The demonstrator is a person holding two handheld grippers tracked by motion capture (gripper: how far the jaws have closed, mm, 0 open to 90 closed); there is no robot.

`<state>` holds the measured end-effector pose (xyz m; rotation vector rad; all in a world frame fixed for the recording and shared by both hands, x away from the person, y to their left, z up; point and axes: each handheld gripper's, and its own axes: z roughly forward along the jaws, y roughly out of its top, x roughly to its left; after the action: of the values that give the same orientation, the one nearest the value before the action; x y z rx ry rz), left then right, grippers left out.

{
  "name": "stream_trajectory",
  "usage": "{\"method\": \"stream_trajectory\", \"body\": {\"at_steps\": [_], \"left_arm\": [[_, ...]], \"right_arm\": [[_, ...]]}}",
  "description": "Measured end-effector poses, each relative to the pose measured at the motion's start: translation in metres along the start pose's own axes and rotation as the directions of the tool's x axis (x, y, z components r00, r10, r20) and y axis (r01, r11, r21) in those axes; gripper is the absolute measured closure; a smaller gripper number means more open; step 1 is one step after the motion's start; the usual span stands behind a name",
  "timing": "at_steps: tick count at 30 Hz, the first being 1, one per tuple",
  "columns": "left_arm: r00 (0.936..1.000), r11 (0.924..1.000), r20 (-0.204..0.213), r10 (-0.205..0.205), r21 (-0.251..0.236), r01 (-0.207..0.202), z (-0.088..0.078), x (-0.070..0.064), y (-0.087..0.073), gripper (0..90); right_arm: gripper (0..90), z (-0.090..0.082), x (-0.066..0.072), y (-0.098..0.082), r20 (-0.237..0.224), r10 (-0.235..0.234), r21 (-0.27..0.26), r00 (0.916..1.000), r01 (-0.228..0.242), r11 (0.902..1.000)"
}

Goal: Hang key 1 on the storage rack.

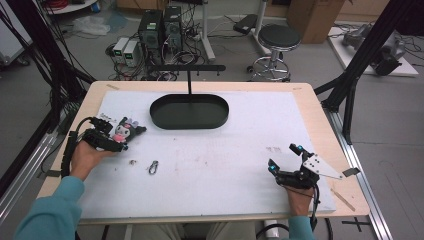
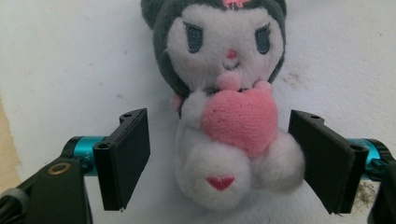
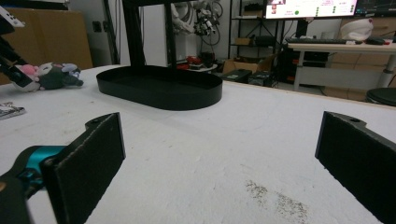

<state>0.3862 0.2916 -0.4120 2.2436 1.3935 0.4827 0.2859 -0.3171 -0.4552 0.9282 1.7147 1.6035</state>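
plush toy [image 2: 224,107] ears cropped; small clip [image 1: 153,167] indistinct

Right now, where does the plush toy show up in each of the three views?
High view: plush toy at left, by the left gripper.
Left gripper view: centre, between the open fingers, not touched.
Right gripper view: far left edge.
Shared landmark: black oval tray, right of the toy.

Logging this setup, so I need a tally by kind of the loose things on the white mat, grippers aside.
Plush toy: 1
Black oval tray: 1
Metal clip: 1
Small unclear item, too tiny to identify: 1
Total: 4
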Motion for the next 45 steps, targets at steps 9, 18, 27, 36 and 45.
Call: {"method": "stream_trajectory", "body": {"at_steps": [9,18,27,36,45], "left_arm": [[0.9999,1.0000,0.016,-0.005,0.006,0.005,0.001,-0.001,0.001,39.1],[0.9999,0.9998,-0.008,-0.015,0.010,0.015,-0.001,-0.001,0.001,51.1],[0.9999,0.9999,-0.011,0.001,-0.017,-0.001,-0.005,-0.001,0.001,53.6],[0.9993,0.9928,0.037,0.003,-0.120,0.002,-0.017,0.000,0.002,53.6],[0.9967,0.9732,0.081,0.000,-0.229,0.018,-0.031,0.000,0.006,53.6]], "right_arm": [[0.7,0.000,0.000,0.000,-0.001,-0.001,0.000,1.0000,0.001,1.0000],[0.7,0.000,0.000,0.000,0.000,-0.002,-0.002,1.0000,0.002,1.0000],[0.7,0.000,-0.001,0.000,-0.003,-0.002,-0.002,1.0000,0.002,1.0000],[0.7,0.000,0.000,0.000,-0.002,-0.002,-0.002,1.0000,0.002,1.0000],[0.7,0.000,-0.001,0.000,-0.001,-0.008,-0.005,1.0000,0.008,1.0000]]}}
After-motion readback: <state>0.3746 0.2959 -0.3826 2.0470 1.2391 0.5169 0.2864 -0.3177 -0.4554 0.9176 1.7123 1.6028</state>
